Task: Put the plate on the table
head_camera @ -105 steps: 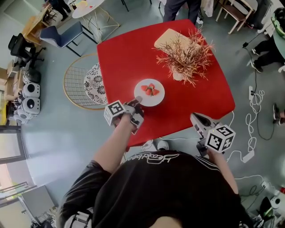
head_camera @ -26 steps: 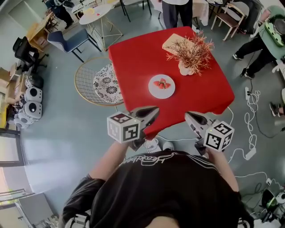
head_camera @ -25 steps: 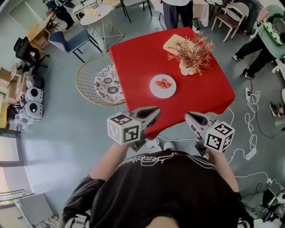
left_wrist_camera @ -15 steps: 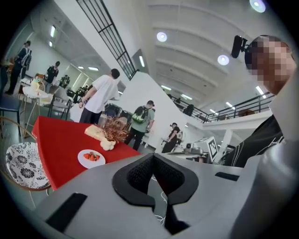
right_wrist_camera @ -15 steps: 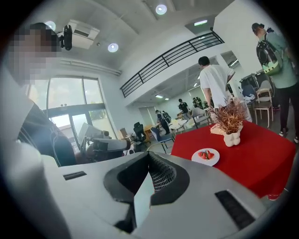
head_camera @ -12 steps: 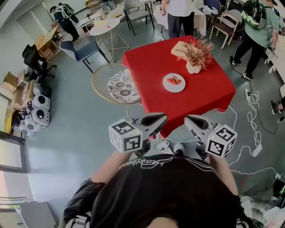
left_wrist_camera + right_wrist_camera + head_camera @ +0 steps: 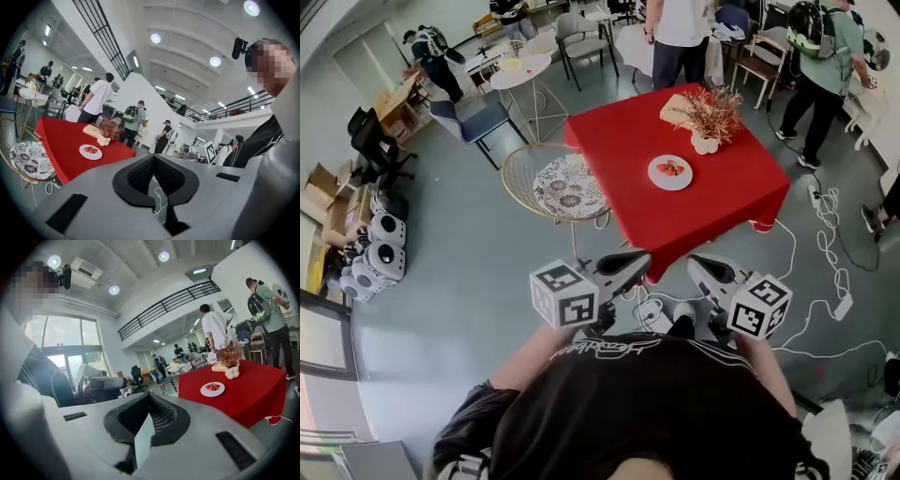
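A white plate with strawberries rests on the red table, next to a dried plant in a white vase. My left gripper and right gripper are both shut and empty. They are held close to my body over the grey floor, well short of the table's near edge. In the left gripper view the plate lies far off to the left beyond the shut gripper. In the right gripper view the plate lies far off to the right of the shut gripper.
A round wire chair with a patterned cushion stands left of the table. White cables trail over the floor at right and by my feet. People stand behind the table. Small white robots sit at far left.
My left gripper, which was at the plate's rim, has let go and drawn back. I have backed away from the table, which now looks smaller. The plate stays on the cloth.
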{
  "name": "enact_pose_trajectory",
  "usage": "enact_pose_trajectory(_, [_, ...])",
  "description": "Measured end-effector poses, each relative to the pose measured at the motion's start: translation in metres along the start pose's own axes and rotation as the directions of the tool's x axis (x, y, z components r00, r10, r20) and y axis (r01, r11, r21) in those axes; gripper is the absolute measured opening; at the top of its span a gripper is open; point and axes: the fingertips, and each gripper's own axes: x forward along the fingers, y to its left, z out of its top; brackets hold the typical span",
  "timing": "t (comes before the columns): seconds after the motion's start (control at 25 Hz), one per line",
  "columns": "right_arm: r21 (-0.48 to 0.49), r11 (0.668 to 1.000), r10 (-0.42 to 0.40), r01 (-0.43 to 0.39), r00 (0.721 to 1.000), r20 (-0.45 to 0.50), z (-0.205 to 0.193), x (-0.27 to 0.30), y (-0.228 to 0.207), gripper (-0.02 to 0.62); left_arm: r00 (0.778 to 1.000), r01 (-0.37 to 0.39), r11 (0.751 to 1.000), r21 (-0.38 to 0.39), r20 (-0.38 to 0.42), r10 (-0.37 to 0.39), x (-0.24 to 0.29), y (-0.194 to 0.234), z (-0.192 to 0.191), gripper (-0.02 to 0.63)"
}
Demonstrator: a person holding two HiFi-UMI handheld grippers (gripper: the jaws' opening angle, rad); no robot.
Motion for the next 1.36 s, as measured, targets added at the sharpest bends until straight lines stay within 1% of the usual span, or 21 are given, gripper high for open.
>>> enact_pose_trajectory(0.2, [0.026,0.999,-0.022,0.022,1.0,-0.004,-0.012,-0.002,0.005,0.008,1.0,0.017,1.0,-0.021,0.007,-0.017,-0.01,-0.001,-0.01,0.008])
enact_pose_trajectory(0.36, [0.027,0.999,-0.042,0.042,0.999,-0.009,-0.017,-0.002,0.007,0.008,1.0,0.023,0.999,-0.041,0.003,-0.023,-0.014,0.001,-0.014,0.008])
enact_pose_trajectory(0.64, [0.03,0.998,-0.053,0.054,0.998,-0.023,-0.022,-0.007,0.007,0.008,0.999,0.041,0.998,-0.045,-0.008,-0.041,-0.008,-0.002,-0.02,0.008])
enact_pose_trajectory(0.84, [0.041,0.997,-0.057,0.059,0.998,-0.033,-0.029,-0.01,0.005,0.008,0.999,0.038,0.998,-0.055,-0.016,-0.039,-0.004,-0.002,-0.027,0.008])
enact_pose_trajectory(1.36, [0.058,0.996,-0.072,0.073,0.997,-0.021,-0.039,-0.02,0.004,0.008,0.998,0.049,0.997,-0.06,-0.038,-0.051,0.004,-0.008,-0.039,0.008])
